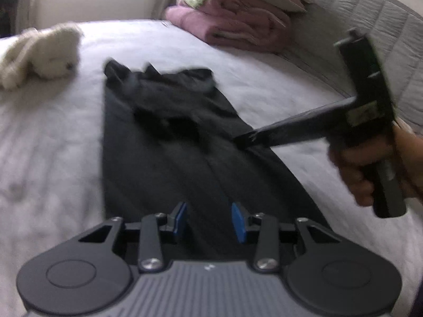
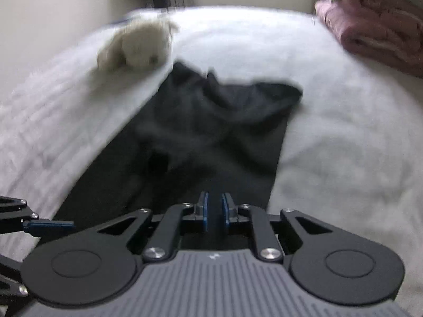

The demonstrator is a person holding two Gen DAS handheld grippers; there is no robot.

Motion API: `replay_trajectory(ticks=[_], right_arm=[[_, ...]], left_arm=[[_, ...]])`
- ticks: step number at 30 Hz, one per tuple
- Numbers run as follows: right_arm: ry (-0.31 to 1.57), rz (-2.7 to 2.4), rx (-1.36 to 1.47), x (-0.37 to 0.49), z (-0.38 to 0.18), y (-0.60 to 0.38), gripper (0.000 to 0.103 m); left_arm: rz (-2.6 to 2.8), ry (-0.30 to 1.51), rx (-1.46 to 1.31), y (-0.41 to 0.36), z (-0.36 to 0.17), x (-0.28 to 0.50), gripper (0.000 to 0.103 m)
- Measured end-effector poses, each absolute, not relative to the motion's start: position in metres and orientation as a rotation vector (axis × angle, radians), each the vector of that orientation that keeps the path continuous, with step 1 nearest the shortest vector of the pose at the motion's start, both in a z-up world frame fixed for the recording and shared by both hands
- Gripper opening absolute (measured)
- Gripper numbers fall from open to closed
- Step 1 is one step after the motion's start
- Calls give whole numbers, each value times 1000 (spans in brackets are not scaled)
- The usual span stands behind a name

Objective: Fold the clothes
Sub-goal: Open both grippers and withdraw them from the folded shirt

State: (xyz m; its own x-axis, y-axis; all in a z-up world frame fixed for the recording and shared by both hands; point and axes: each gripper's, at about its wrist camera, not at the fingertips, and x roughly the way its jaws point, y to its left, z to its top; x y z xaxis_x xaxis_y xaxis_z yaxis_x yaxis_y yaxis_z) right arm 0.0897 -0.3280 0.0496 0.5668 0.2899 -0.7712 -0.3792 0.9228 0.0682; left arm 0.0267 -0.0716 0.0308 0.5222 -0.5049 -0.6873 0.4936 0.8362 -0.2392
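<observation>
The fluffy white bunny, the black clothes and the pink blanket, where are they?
Fluffy white toy (image 1: 50,52), left wrist view, its head.
Black garment (image 2: 211,132), right wrist view, its crumpled middle.
Pink blanket (image 1: 238,23), left wrist view, folded front.

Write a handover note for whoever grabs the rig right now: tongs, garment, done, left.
Left tongs: open, empty, over the near end of the black garment.
Right tongs: narrow gap between the pads, nothing seen clamped; grip uncertain. Over the garment's near end too.
Garment: a long strip on the white bed, far end bunched and rumpled. Stuffed toy beside its far left corner; pink folded blankets far right.
Done: looks folded lengthwise into a strip.
Left: flatten the far end, fold it end to end.
</observation>
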Motion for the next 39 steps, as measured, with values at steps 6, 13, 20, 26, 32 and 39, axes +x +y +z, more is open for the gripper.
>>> replay_trajectory(ticks=[6,13,20,26,32,39], right_arm=[[872,243,-101,69,42,-358,15],[801,340,-81,27,66,-346,22],[826,371,-51,-17,38,-331,23],[843,345,-76,-45,40,-335,23],[809,364,-107,-85,45,-330,23],[795,339,-113,-113,37,-321,24]], left_arm=[[-655,838,3,-73,22,0,32],[-654,842,-107,-57,30,-16,31],[-697,837,-45,-64,35,-53,31],[-707,902,-37,-72,20,-79,31],[-750,923,-63,-65,15,-120,31],[-741,876,-77,-44,34,-147,32]])
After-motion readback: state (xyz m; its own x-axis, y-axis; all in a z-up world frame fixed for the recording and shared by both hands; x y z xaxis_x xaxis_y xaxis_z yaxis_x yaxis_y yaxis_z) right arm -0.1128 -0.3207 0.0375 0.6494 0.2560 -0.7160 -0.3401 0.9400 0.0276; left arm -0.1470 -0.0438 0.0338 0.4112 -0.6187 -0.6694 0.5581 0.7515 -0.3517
